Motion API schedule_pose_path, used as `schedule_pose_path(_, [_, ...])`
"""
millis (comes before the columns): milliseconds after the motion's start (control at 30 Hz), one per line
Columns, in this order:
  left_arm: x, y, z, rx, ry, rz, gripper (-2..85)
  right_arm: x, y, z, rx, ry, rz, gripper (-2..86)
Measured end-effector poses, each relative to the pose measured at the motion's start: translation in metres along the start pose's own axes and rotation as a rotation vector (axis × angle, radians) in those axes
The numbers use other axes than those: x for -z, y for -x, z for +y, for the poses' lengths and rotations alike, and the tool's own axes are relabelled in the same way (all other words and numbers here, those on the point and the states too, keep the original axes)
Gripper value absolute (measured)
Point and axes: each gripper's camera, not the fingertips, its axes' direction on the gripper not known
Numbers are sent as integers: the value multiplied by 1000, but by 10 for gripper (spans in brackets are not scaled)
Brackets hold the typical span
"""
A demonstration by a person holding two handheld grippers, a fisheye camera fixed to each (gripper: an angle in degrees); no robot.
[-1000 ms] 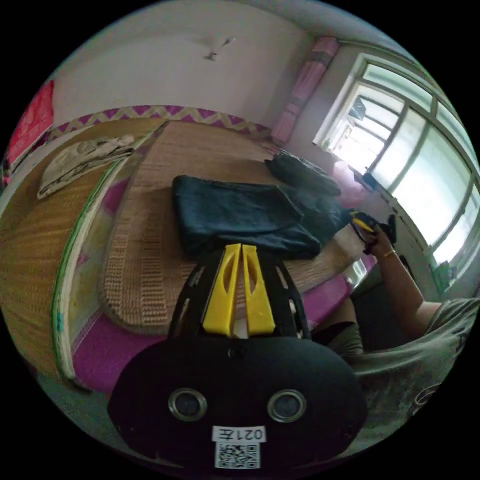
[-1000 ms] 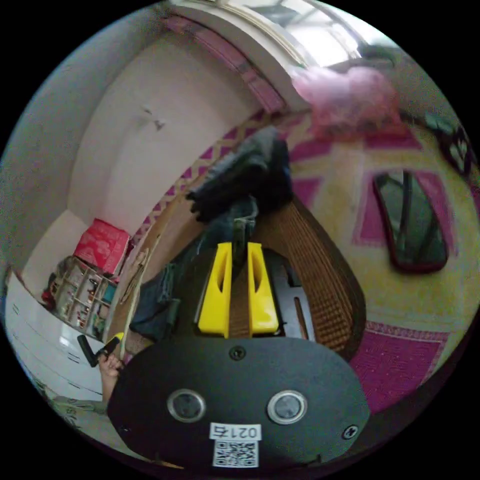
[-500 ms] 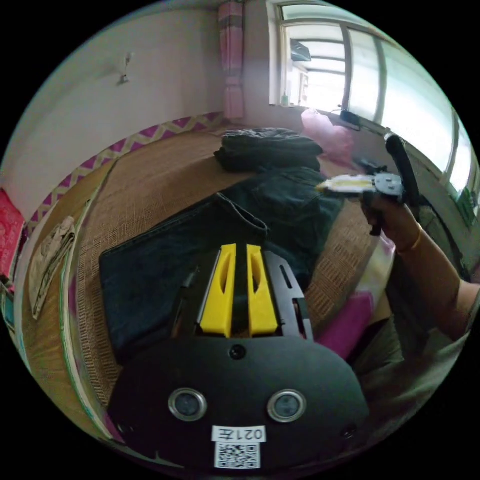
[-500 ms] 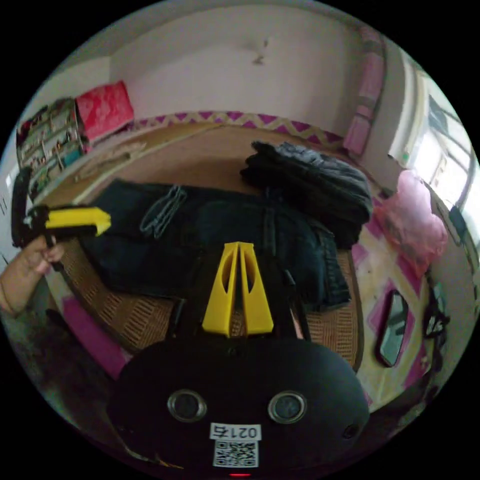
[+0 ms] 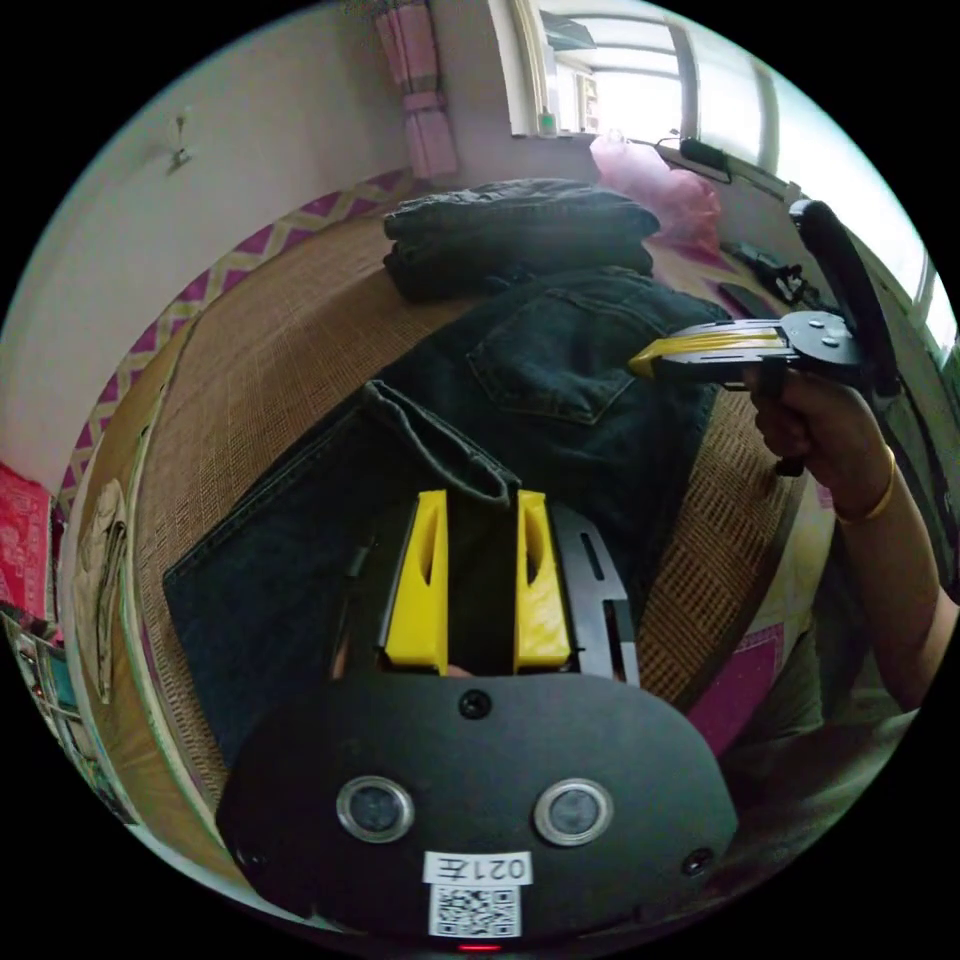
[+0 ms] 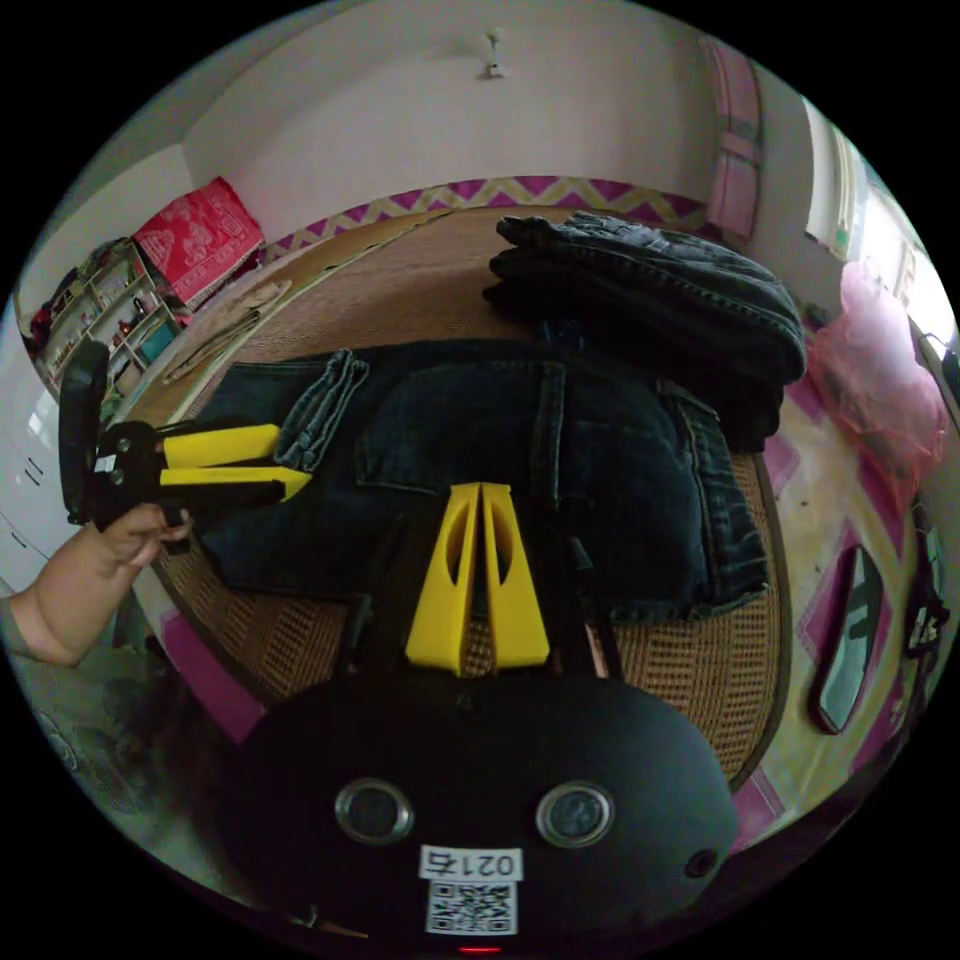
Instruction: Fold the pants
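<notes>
**Friend:** Where are the pants?

**Me:** The dark pants (image 6: 520, 450) lie flat on the woven mat (image 6: 690, 670). The legs are already folded back once, and the leg ends (image 5: 440, 450) sit on top, near the back pocket (image 5: 545, 365). Just past the pants is a pile of folded jeans (image 6: 650, 290).

**Friend:** What are your claws doing?

**Me:** My left claw (image 5: 478, 500) is open, right by the leg ends, and holds nothing. My right claw (image 6: 480, 495) is closed, with nothing between its tips, and hangs over the waist part of the pants.

**Friend:** How will the pants feel?

**Me:** I think they are thick and a bit heavy, like jeans. They are soft and floppy, so they bend but do not break. I do not think they slip much.

**Friend:** Where should you grab?

**Me:** I think the best spot is the fat edge by the leg ends, and the waist edge (image 6: 735, 520) on the far side from them. Thick edges are easy to pinch.
</notes>
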Motion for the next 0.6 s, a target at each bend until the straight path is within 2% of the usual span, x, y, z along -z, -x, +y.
schedule_pose_path(167, [0, 22, -3, -34, 7, -2, 74, 2, 12, -1, 19, 0, 48, -5])
schedule_pose_path(400, [63, 146, 41, 284, -238, 205, 29, 6, 18, -2, 12, 1, 34, -6])
schedule_pose_path(533, [147, 252, 111, 402, -374, 90, 22, 8, 23, -2, 7, 1, 29, -7])
schedule_pose_path(600, [177, 300, 150, 463, -386, 10, 19, 9, 26, -2, 9, 1, 34, -7])
